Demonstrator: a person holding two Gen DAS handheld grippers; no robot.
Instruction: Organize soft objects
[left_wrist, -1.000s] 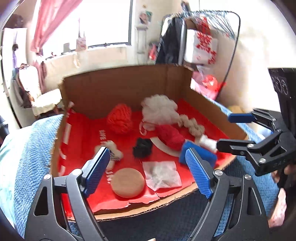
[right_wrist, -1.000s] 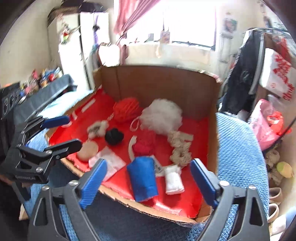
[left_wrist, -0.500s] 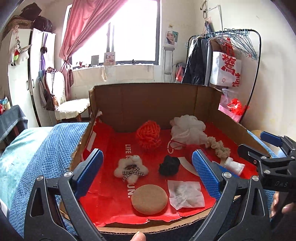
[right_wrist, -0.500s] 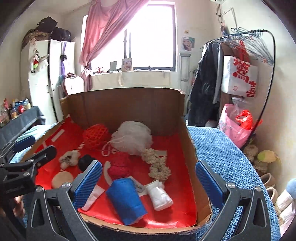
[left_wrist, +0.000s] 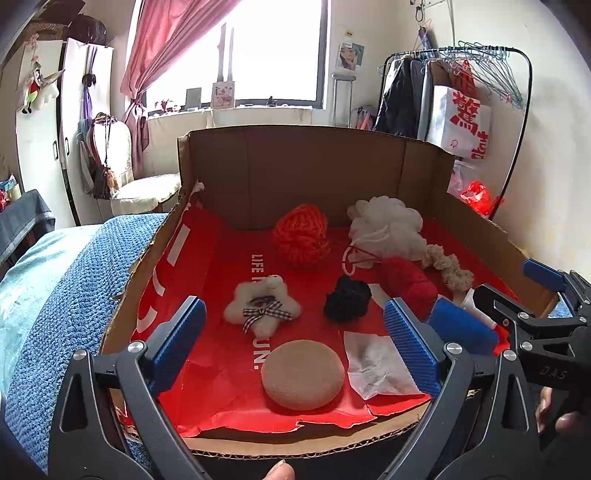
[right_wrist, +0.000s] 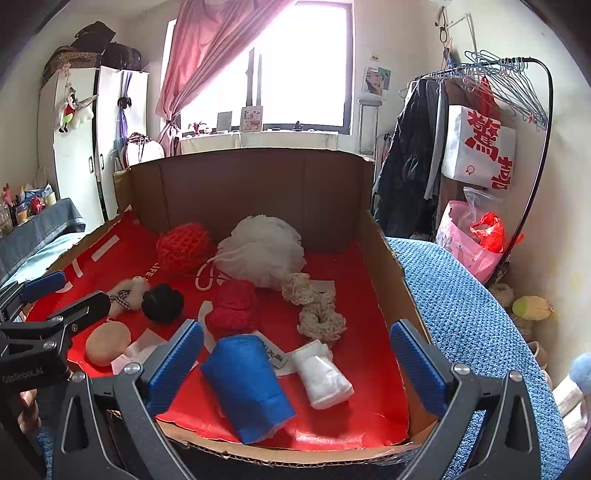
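Just changed: over the last second both my views swung from tilted to level, and the box sits squarer in front of me.
Meaning: I judge I'm lined up to start; nothing is picked yet.
Left gripper (left_wrist: 291, 341): jaws wide apart, empty, hovering at the near rim.
Right gripper (right_wrist: 295, 354): jaws wide apart, empty.
Near edge: cardboard box (left_wrist: 295, 448) lip is low and torn.
Near items: tan pad (left_wrist: 303, 373), blue roll (right_wrist: 247, 387), white roll (right_wrist: 323, 373).
Middle: plush toy (left_wrist: 263, 308), black pom (left_wrist: 347, 299).
Far: orange yarn ball (left_wrist: 302, 233), white mesh puff (right_wrist: 260, 251), against the tall back wall.
Open room: bare red liner (left_wrist: 192, 280) at left.
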